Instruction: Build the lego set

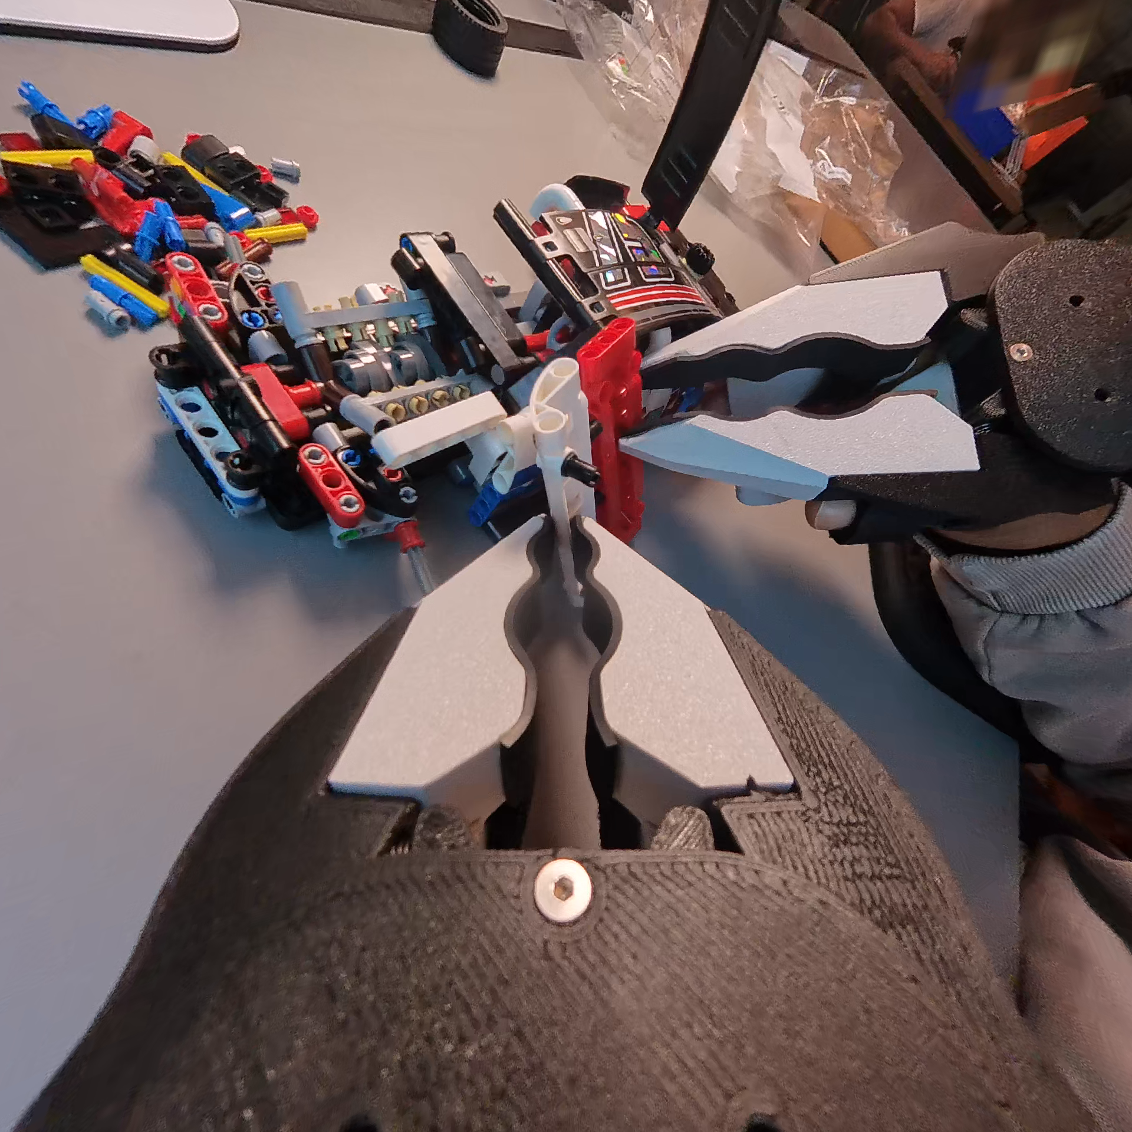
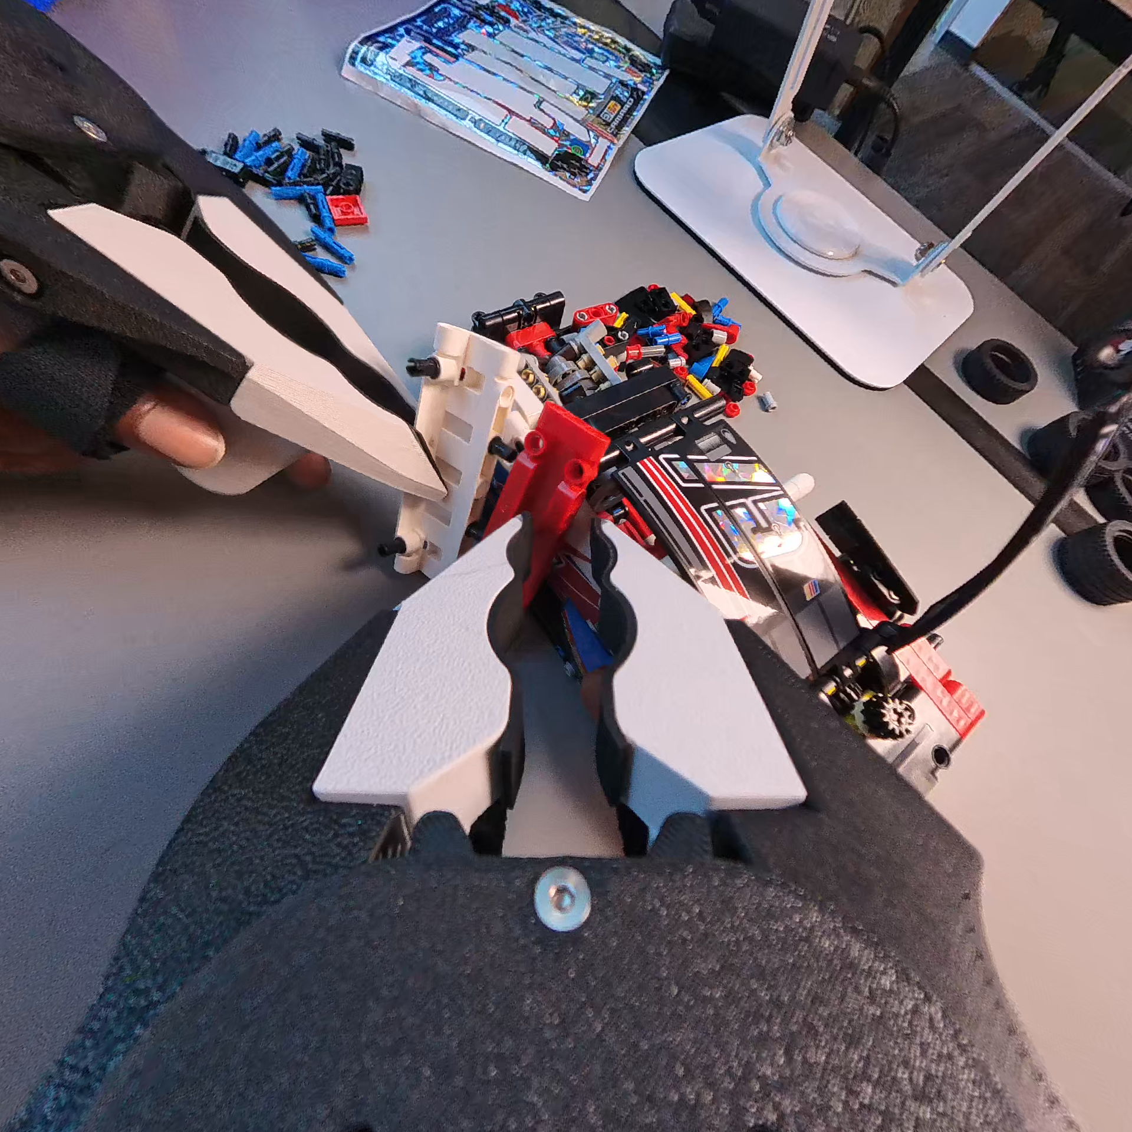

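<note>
white panel (image 1: 560, 490) pinched, left gripper (image 1: 560, 527) level

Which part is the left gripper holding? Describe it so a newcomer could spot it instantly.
Find the half-built car model on the grey table. At its near end, beside an upright red beam piece, stands a white slotted panel, pinched edge-on by the left gripper. It is the only white ladder-like piece.

A white lamp base (image 2: 815, 245) stood on the grey bench (image 2: 490, 245), beside a dark strip along its edge. Crumpled clear plastic bags (image 1: 796, 141) lay farther off.
</note>
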The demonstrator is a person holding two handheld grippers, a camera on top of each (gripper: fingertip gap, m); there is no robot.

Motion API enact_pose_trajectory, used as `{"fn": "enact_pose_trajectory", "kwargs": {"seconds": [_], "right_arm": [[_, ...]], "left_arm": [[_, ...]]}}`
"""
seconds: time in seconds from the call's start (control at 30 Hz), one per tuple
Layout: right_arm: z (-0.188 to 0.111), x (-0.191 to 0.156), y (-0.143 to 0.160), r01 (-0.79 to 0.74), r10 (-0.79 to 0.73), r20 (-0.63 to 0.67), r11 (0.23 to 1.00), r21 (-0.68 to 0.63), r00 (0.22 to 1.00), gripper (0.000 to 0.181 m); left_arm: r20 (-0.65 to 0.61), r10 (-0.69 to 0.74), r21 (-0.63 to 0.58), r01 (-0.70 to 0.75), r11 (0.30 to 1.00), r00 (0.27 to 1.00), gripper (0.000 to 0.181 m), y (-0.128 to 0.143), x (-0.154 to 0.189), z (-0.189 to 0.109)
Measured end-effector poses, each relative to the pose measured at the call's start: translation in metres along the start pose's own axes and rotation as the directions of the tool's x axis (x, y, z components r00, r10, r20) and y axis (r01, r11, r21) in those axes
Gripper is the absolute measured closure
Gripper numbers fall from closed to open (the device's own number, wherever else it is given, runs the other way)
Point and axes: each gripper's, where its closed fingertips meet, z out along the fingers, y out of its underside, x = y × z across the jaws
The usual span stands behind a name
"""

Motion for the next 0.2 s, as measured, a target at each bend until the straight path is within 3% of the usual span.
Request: {"fn": "enact_pose_trajectory", "kwargs": {"seconds": [0.03, 0.2], "right_arm": [[0.0001, -0.0008, -0.0002, 0.002, -0.002, 0.008, 1.000, 0.004, 1.000, 0.165], [-0.0015, -0.0030, 0.0015, -0.015, 0.016, 0.058, 1.000, -0.016, 0.998, 0.166]], "left_arm": [[0.003, 0.013, -0.004, -0.013, 1.000, 1.000, 0.178, 0.0000, 0.0011, 0.0006], [0.004, 0.064, -0.031, -0.063, 0.998, 0.998, 0.177, 0.0011, 0.0048, 0.0026]]}}
